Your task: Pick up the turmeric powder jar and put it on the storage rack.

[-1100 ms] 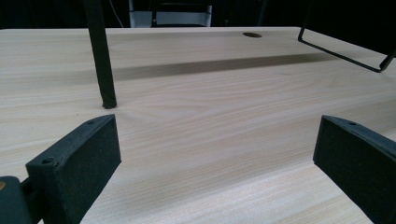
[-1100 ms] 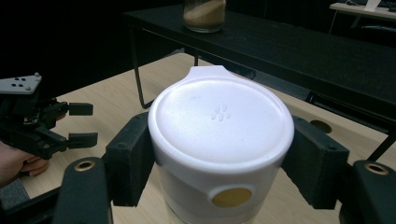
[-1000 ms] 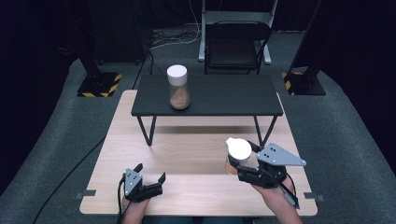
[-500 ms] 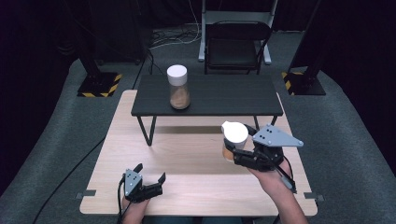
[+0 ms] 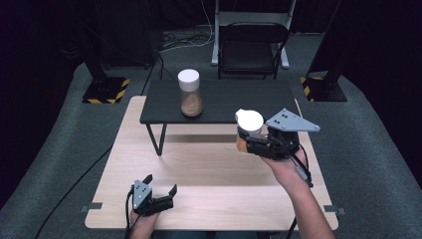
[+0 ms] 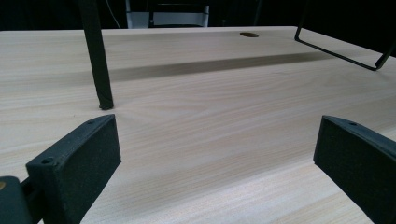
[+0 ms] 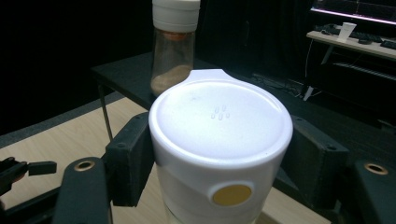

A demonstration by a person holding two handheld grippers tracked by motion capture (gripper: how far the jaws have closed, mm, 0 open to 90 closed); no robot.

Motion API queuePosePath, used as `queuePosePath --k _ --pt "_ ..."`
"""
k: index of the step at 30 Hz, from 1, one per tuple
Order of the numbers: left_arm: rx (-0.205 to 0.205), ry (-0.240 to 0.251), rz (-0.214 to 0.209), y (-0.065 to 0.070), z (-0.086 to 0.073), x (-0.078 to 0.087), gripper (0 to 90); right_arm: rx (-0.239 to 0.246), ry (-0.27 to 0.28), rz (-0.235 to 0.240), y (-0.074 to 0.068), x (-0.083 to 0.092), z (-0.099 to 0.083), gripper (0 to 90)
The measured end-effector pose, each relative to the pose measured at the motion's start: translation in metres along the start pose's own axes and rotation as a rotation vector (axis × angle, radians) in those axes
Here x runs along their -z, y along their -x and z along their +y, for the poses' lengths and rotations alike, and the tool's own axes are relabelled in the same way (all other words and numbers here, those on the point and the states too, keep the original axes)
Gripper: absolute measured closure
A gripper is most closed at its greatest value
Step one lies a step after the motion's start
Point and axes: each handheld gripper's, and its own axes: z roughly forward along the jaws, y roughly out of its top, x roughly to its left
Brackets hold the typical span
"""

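The right gripper [image 5: 247, 143] has its two black jaws clamped on the sides of a jar [image 7: 219, 154], held up in the air above the wooden table [image 5: 209, 169], close to the front edge of the black shelf [image 5: 224, 102]. The jar has a broad white lid [image 7: 219, 116] with a small pouring lip and a few tiny holes on top, a round tan spot on the lid's side, and a clear body with something orange-brown inside. The left gripper [image 5: 160, 188] rests low at the near edge of the table, its jaws wide apart with bare wood between them. A second jar [image 5: 189, 93], white-capped with brown powder at its bottom, stands upright on the shelf.
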Motion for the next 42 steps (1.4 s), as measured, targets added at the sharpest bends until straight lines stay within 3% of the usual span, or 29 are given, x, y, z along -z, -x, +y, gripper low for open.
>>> queuePosePath --k 25,42 --pt "0.0 -0.02 -0.005 -0.001 0.004 -0.002 0.4 -0.028 0.004 -0.096 0.013 -0.041 0.033 30.1" --pt "0.004 -0.008 -0.004 -0.001 0.001 0.0 0.3 -0.096 0.017 -0.158 0.023 -0.076 0.046 30.1"
